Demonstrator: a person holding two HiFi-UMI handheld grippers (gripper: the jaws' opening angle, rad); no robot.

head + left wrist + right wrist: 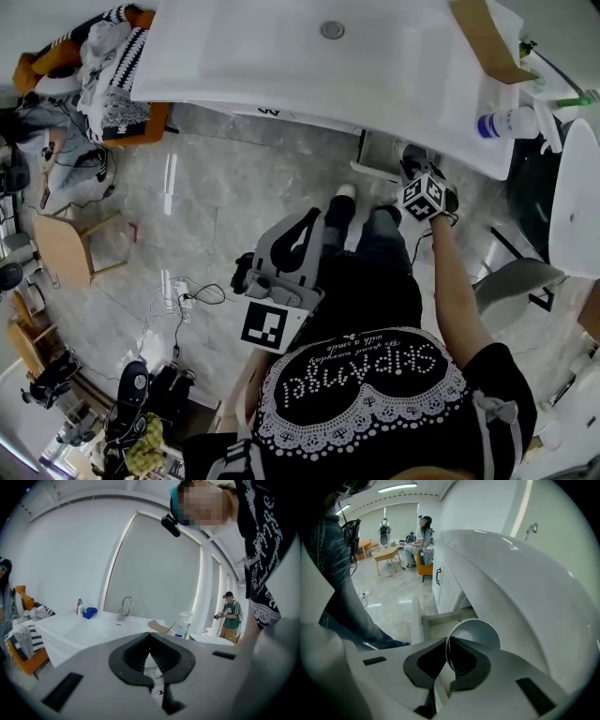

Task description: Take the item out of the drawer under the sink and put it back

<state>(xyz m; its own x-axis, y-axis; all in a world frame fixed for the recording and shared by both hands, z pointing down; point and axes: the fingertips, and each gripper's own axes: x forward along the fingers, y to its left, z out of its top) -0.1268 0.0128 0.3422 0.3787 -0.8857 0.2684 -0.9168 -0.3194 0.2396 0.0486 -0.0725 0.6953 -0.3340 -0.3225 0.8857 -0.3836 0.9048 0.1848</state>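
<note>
My right claw (pixel 448 660) pinches the cup (pixel 477 632) by its thin rim over the drawer (pixel 440 619): light, stiff, slick, could swivel; left claw (pixel 151 654) closed, empty.

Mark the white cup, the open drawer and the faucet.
white cup (pixel 480 631): right gripper view, on its inside wall.
drawer (pixel 447 616): right gripper view, on its side wall.
faucet (pixel 123 610): left gripper view, on the upright stem.
</note>
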